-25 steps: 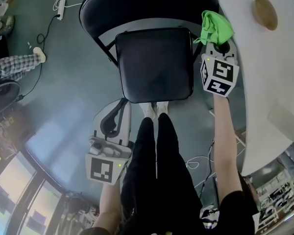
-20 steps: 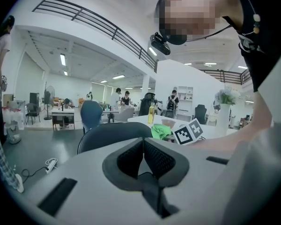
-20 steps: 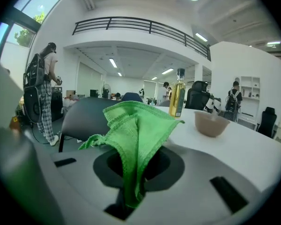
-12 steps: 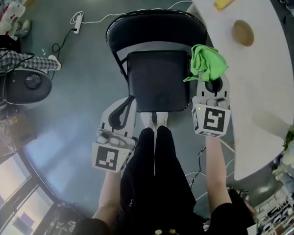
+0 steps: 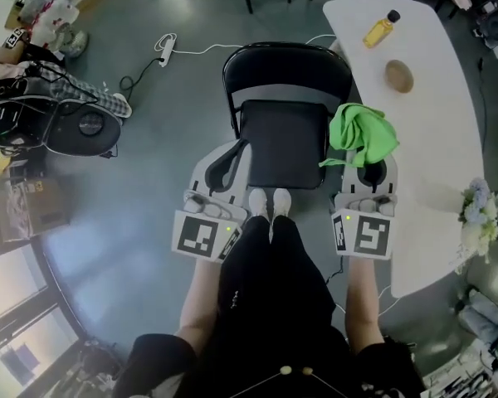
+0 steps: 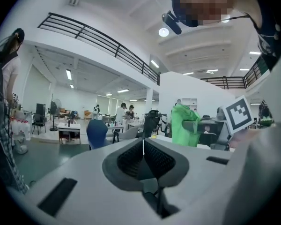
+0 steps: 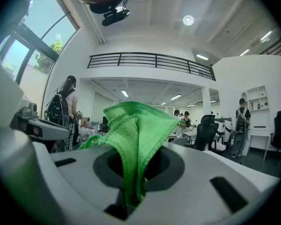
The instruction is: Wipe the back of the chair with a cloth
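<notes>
Right hand-held gripper [image 7: 134, 191] clamps green cloth [image 7: 136, 125]; left hand-held gripper [image 6: 143, 149] closed, empty. Likely approach step; next, bring cloth onto chair back [image 5: 287, 65].

The black chair [image 5: 286, 143] is standing upright, its curved backrest on the far side. The crumpled green cloth [image 5: 363, 135] is hanging pinched in the right gripper [image 7: 136, 163], above the seat's right edge.

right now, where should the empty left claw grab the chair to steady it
Probably the backrest's top edge near its left end, from above: it is a thin, upright curved panel, and the right claw holds the green cloth at the right side.
</notes>
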`<action>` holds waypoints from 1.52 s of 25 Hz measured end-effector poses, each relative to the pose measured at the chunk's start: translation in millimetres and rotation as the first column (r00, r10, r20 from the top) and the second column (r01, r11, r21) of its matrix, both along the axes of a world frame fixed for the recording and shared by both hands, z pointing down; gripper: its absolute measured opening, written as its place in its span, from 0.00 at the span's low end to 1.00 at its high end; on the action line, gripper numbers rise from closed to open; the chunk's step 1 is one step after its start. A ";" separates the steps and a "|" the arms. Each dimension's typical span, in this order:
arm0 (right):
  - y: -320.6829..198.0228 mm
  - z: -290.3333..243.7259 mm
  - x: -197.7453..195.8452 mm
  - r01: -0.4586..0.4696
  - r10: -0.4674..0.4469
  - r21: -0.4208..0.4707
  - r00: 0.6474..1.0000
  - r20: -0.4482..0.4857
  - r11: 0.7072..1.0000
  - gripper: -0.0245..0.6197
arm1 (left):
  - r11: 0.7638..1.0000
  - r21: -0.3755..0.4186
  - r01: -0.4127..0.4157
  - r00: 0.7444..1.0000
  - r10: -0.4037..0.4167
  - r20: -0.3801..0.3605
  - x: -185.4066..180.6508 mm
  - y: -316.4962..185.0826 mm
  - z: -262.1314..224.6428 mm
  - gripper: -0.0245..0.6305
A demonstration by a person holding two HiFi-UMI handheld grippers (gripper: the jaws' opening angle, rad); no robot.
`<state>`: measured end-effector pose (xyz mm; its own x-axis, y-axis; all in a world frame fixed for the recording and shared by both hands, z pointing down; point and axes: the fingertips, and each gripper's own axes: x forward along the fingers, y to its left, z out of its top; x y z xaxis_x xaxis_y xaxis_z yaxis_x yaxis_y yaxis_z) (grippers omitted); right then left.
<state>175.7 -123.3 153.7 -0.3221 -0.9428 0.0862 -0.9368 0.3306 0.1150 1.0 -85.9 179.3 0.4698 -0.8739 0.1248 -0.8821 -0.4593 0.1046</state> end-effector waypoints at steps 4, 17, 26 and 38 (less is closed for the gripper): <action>31.2 -38.6 -25.4 0.084 -0.084 0.023 0.996 -0.013 0.996 0.11 | 0.998 0.066 0.004 1.000 -0.003 -0.001 -5.8 8.6 -50.1 0.05; 74.3 -122.0 -54.5 0.116 -0.127 0.123 0.989 0.082 0.986 0.11 | 0.977 0.205 -0.063 0.998 0.061 0.016 -0.2 41.0 -148.5 0.05; 80.8 -143.1 -60.5 0.091 -0.102 0.159 0.993 0.063 0.983 0.10 | 0.964 0.257 -0.066 0.998 0.063 0.021 -4.6 47.8 -170.6 0.05; 82.3 -149.4 -70.7 0.068 -0.081 0.178 0.995 0.064 0.982 0.10 | 0.963 0.266 -0.051 0.999 0.044 0.031 -19.0 49.4 -169.7 0.05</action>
